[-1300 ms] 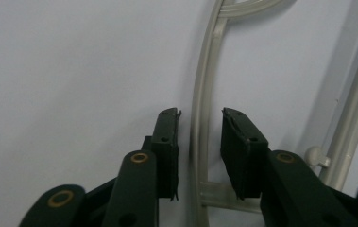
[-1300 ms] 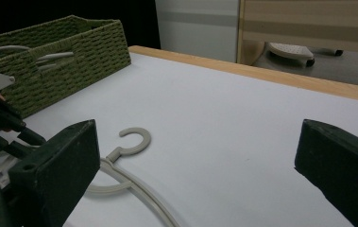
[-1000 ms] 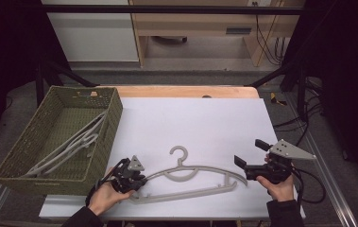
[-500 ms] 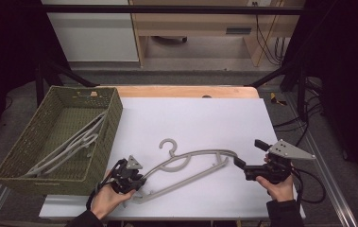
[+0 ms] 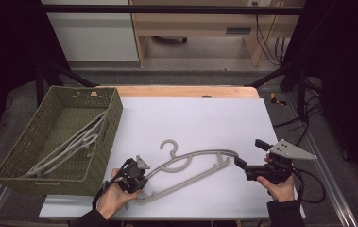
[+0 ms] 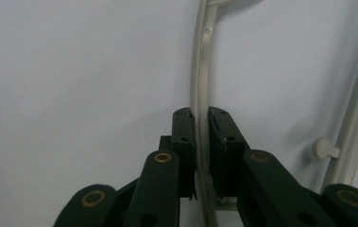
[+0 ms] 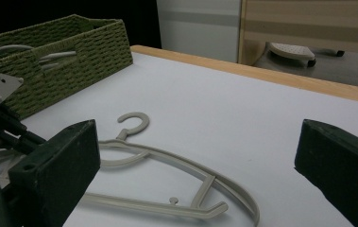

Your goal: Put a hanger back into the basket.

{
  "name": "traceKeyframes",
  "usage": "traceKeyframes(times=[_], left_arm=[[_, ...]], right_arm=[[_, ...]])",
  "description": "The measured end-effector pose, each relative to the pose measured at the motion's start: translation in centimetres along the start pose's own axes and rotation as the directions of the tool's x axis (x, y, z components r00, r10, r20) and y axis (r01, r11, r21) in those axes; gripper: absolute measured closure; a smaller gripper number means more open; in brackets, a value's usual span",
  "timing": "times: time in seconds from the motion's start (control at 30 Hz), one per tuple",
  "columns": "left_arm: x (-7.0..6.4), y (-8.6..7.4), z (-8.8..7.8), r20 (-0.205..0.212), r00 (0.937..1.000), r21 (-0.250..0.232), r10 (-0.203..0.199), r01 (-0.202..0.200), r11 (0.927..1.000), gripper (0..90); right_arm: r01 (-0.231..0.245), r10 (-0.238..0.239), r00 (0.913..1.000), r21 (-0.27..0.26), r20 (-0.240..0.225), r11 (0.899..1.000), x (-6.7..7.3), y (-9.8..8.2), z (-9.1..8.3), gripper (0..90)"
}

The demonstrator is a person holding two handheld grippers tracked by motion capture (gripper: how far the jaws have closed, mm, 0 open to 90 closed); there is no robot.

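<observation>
White tabletop (image 5: 191,118) fills the work area, with a wooden strip along its far edge and a dark room with furniture and cables beyond. Nearest the person, the left gripper (image 6: 202,142) sits at the near left end of the grey plastic hanger (image 5: 186,172); its jaws have just been closing and now pinch the hanger's thin arm between their pads (image 6: 185,142), clamped tight on it. That hanger lies across the near half of the table, its left end at the gripper, its hook (image 5: 168,145) pointing away from the person and its right end (image 5: 224,163) swung toward the right gripper (image 5: 247,168). The right gripper rests just right of the hanger, jaws spread wide and holding nothing; in its own view the hanger lies between and beyond its two pads (image 7: 58,165), untouched. Left of the hanger and farther back stands the green woven basket (image 5: 106,142), with other grey hangers (image 5: 68,149) lying inside.

The grip is at one far end of a long, light piece, so I judge the main risk to be the hanger pivoting or drooping as it lifts, then slipping out of the narrow pinch. Its hook or free end could also catch the basket's near wall if swung over too low
</observation>
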State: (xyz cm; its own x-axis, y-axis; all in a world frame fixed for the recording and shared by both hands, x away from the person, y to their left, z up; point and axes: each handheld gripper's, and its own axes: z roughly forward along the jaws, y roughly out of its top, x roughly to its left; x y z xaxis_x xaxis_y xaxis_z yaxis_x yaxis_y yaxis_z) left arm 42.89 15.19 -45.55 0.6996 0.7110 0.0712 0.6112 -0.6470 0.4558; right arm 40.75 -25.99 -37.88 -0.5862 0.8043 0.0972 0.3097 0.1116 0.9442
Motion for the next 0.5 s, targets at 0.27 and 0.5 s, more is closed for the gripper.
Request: traceKeyframes(times=[0.27, 0.5], left_arm=[[0.4, -0.8, -0.1, 0.026, 0.9992, -0.065, -0.031, 0.033, 0.9974, 82.7], [0.8, -1.2, -0.9, 0.031, 0.9991, -0.112, -0.03, 0.034, 0.9931, 82.8]], right_arm=[[-0.005, 0.005, 1.0, -0.006, -0.005, 1.0, -0.2, 0.0, -0.3, 1.0], [-0.008, 0.008, 1.0, -0.002, -0.004, 1.0, -0.2, -0.1, -0.2, 1.0]])
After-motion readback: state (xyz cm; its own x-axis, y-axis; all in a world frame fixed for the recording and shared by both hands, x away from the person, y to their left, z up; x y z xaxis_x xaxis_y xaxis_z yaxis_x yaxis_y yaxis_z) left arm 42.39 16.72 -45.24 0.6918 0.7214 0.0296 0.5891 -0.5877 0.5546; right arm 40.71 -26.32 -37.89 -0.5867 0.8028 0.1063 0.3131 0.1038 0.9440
